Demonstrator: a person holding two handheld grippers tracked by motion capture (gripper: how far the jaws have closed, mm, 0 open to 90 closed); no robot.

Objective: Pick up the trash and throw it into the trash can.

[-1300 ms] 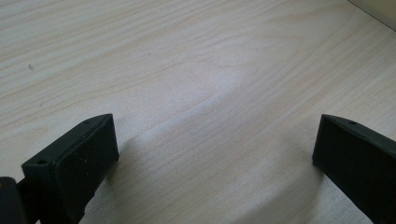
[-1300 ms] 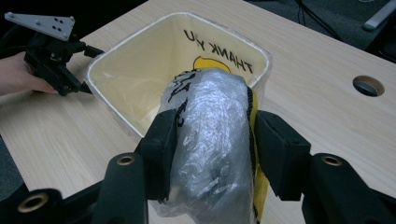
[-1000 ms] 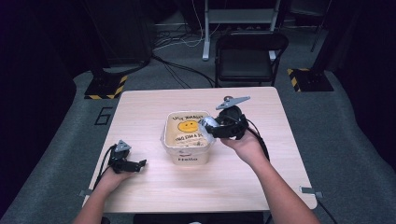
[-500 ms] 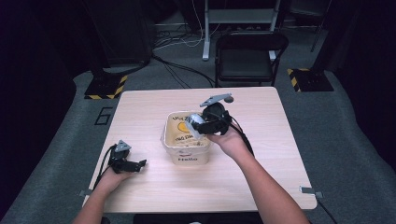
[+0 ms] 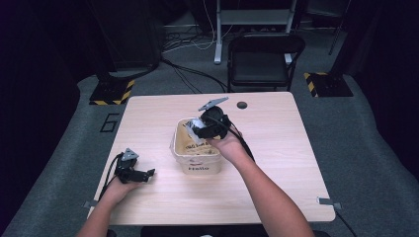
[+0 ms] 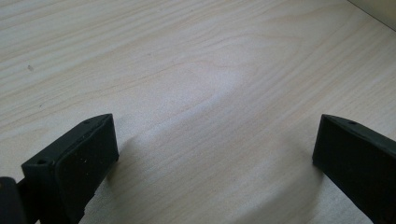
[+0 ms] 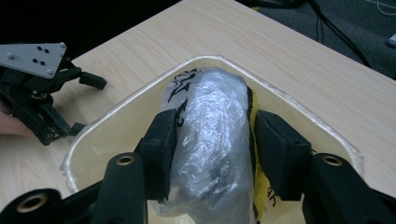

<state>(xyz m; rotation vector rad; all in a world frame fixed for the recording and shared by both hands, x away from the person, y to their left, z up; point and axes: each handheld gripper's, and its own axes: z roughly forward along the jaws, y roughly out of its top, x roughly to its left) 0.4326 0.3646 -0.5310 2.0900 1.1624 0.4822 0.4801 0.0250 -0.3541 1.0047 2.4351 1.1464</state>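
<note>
The left gripper (image 5: 140,174) rests low on the wooden table (image 5: 276,128), jaws spread wide with only bare wood between them. In the middle, the right gripper (image 7: 212,140) reaches into the cream tub (image 5: 195,159), its jaws clamped on a crinkled plastic bag (image 7: 210,140) with yellow-and-black print, perhaps a snack packet. The right forearm slants in from below.

Right gripper (image 7: 212,149) clamped, left gripper (image 6: 215,154) agape.
</note>
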